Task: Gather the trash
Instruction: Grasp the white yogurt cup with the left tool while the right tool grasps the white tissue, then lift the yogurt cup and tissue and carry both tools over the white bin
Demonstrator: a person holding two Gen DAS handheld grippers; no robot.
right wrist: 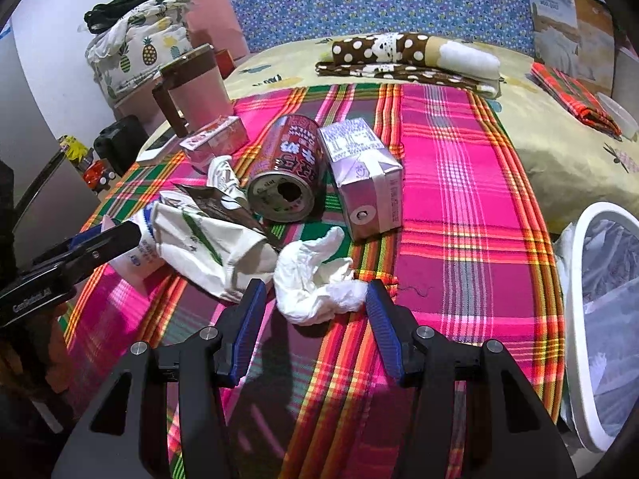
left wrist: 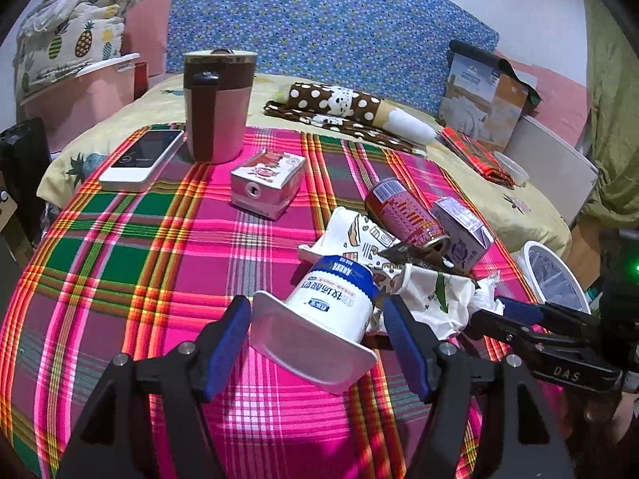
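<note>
While wide around the yogurt cup [left wrist: 331, 303], left fingers [left wrist: 229, 335] untouching.

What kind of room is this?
Most likely a bedroom at home: a plaid cloth spread over a bed sheet, a padded headboard, and folded pineapple-print bedding stacked beside it.

on the plaid cloth [left wrist: 159, 239] are counted two drink cartons, pink [left wrist: 268, 184] and purple [right wrist: 361, 175], one red can [right wrist: 285, 169], one yogurt cup [left wrist: 323, 311], one crumpled tissue [right wrist: 315, 279], one mug [left wrist: 217, 105] and one phone [left wrist: 141, 159].
</note>
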